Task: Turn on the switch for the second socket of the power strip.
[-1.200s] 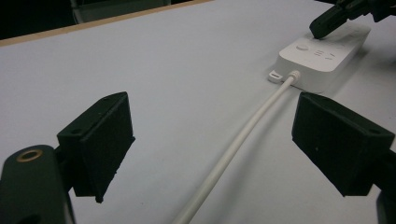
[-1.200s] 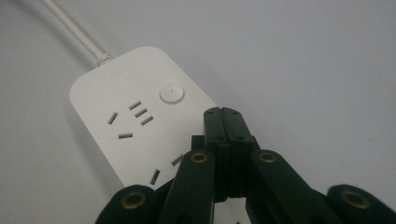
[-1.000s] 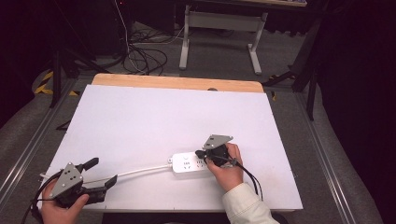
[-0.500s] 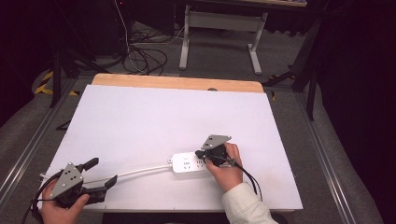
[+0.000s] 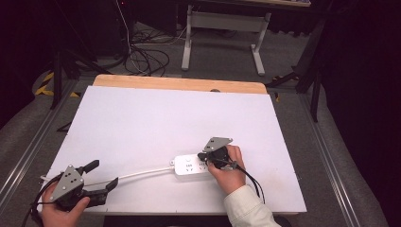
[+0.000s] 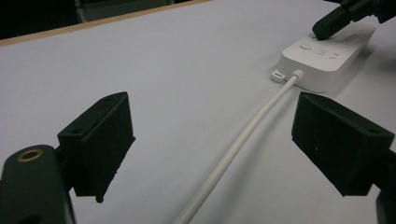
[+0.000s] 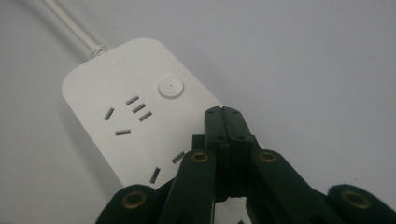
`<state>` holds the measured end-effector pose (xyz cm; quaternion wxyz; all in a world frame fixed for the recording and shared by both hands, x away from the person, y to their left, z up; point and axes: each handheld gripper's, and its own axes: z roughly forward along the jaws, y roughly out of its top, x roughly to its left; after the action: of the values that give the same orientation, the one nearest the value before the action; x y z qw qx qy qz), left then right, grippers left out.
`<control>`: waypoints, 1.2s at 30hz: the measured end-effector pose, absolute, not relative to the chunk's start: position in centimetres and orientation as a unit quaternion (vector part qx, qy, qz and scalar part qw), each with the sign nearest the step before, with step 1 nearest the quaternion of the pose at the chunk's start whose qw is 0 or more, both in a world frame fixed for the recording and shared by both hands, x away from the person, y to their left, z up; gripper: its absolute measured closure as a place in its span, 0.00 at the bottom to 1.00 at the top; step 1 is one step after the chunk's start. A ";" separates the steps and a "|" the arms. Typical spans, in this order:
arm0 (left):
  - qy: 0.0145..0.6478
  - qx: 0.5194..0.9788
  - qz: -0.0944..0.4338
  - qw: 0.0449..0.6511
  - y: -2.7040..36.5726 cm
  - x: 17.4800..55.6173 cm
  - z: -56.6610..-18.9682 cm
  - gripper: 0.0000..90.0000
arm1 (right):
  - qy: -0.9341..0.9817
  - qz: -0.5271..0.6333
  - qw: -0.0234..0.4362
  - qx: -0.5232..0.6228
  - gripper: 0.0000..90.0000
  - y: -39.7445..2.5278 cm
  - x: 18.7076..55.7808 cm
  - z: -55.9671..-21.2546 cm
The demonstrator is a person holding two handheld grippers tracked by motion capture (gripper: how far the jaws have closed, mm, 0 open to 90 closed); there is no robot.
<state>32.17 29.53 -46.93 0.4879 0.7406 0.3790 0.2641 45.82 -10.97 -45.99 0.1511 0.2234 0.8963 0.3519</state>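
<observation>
A white power strip (image 5: 190, 165) lies flat on the white table (image 5: 156, 123), toward the near edge; its white cord (image 5: 142, 173) trails off to the person's left. The right gripper (image 5: 204, 156) has its jaws pressed together with nothing between them, tips over the strip's top face (just past the round button (image 7: 170, 87)); the left gripper (image 5: 104, 176) sits at the near-left corner, jaws wide apart, the cord running between them.

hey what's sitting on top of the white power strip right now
The right gripper, jaws shut together, sits over the power strip beside its round button. The sockets beneath the gripper are covered; actual contact can't be confirmed.
</observation>
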 end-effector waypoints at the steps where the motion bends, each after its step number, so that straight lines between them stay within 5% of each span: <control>1: 0.379 0.740 0.264 0.488 29.5 32.2 -46.9 0.15 | 0.896 0.352 0.151 0.225 1.00 -11.0 45.8 -46.0; 36: 0.380 0.739 0.258 0.493 29.6 32.3 -47.0 0.15 | 0.859 0.440 0.163 0.202 1.00 -12.2 44.0 -42.8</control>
<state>32.30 29.57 -46.99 0.4930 0.7389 0.3797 0.2585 44.04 -12.18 -42.80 0.1633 0.2022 0.8593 0.4405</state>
